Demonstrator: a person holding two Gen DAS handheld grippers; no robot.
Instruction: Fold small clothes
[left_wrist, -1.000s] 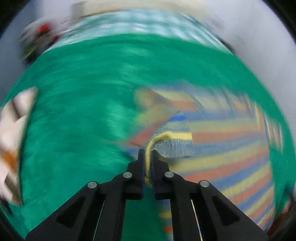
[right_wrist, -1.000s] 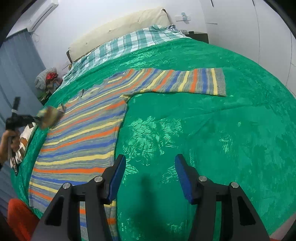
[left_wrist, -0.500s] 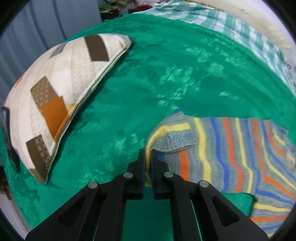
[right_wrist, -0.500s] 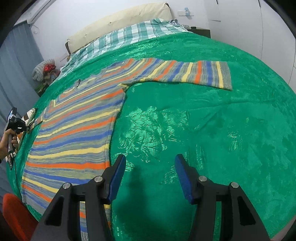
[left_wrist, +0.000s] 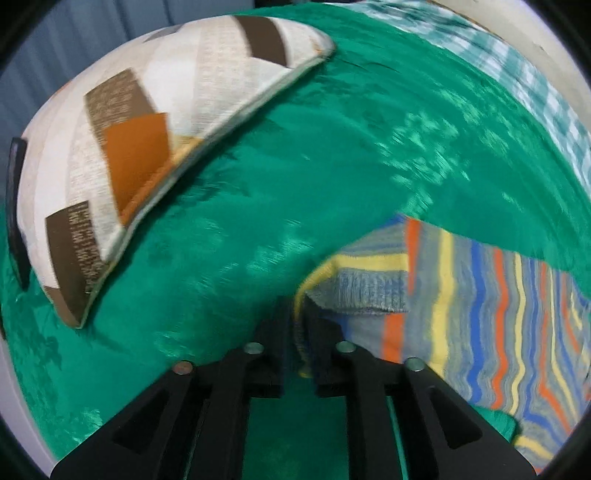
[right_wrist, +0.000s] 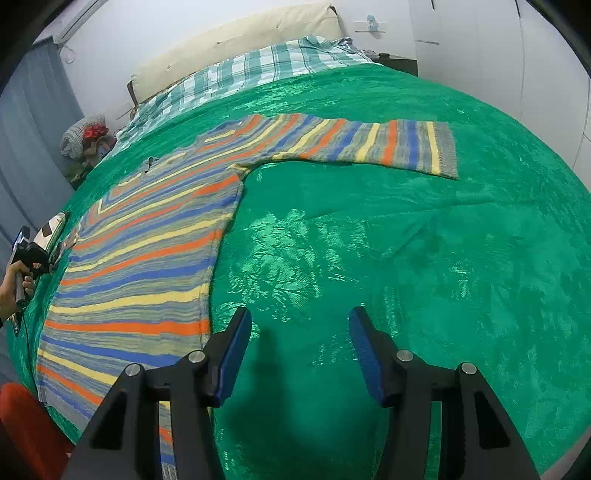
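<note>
A striped sweater (right_wrist: 147, 258) lies flat on a bed under a green bedspread (right_wrist: 406, 258). Its body is spread towards my left, and one sleeve (right_wrist: 369, 146) reaches out straight across the middle of the bed.

My left gripper (left_wrist: 300, 332) points steeply down at the other sleeve's grey cuff (left_wrist: 362, 291), just beside a patchwork pillow (left_wrist: 147, 147). Its jaws are opening, and the cuff's edge hangs loosely between them, no longer pinched.

My right gripper (right_wrist: 301, 354) hovers over bare bedspread near the sweater's hem, its blue-padded jaws apart and holding nothing.

To do this release well, I judge I should open fully before lifting, so the knit does not snag and drag. I should draw straight up and away, leaving the cuff flat and the sleeve unwrinkled, ready for folding inward.
</note>
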